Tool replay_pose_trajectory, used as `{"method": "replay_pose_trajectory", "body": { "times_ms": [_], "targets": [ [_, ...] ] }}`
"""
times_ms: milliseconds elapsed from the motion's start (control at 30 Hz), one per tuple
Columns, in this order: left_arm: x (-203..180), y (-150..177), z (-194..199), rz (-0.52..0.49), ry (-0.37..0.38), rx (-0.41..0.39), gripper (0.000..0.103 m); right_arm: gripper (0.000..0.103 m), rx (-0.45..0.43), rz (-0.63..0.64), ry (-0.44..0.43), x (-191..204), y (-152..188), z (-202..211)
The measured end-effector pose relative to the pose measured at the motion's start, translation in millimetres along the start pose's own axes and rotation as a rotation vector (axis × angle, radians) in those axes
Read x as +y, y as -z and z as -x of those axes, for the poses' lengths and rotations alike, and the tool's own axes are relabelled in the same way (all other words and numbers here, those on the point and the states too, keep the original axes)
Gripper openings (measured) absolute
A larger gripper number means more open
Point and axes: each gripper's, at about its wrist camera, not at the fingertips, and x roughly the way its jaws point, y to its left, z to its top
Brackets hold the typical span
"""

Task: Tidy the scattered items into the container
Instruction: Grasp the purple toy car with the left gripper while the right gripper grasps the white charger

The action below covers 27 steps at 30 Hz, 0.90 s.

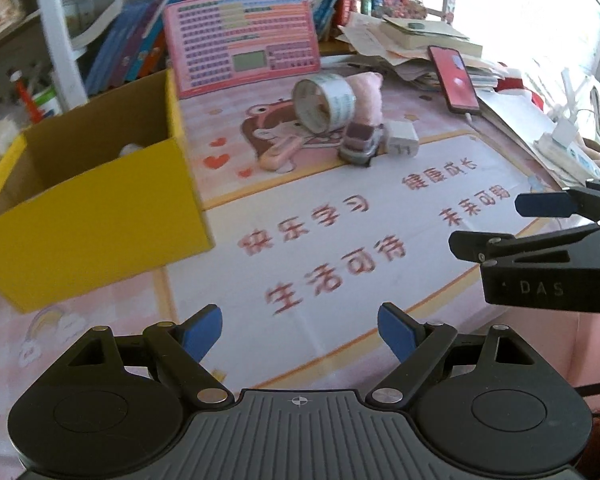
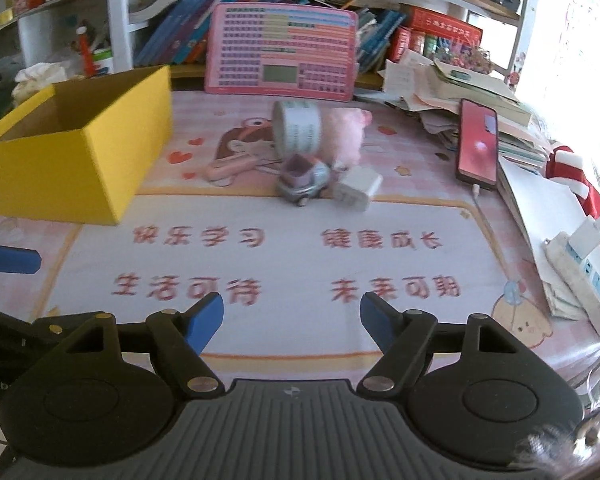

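An open yellow cardboard box (image 1: 100, 216) (image 2: 80, 148) stands at the left of the desk mat, with something pale lying inside (image 1: 131, 148). A cluster of items sits mid-mat: a roll of tape (image 1: 325, 102) (image 2: 296, 126), a pink plush toy (image 1: 368, 96) (image 2: 346, 134), a small toy car (image 1: 358, 146) (image 2: 304, 184), a white charger block (image 1: 402, 140) (image 2: 358, 188) and a pink flat case (image 1: 280, 154) (image 2: 230, 168). My left gripper (image 1: 300, 334) is open over the mat's near part with nothing in it. My right gripper (image 2: 292, 320) (image 1: 484, 220) is open too, with nothing between its fingers.
A pink keyboard toy (image 2: 282, 54) leans against rows of books at the back. A red phone (image 2: 478, 142) on a cable rests on a pile of papers at the right. A white power strip (image 2: 584, 264) lies at the right edge. Shelf posts rise behind the box.
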Motion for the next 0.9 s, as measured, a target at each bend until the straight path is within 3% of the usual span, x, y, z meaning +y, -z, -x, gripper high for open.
{"method": "replay_pose_trajectory", "body": {
  "times_ms": [433,900],
  "targets": [
    [-44,-51,-37,-0.037,-0.021,-0.007,0.09,0.074,-0.005,-0.039,-0.031,-66,-29,-37],
    [-57,-91,-80,-0.045,-0.094,-0.011,0.089,0.071,0.003,-0.021,-0.099,-91,-67,-93]
  ]
}}
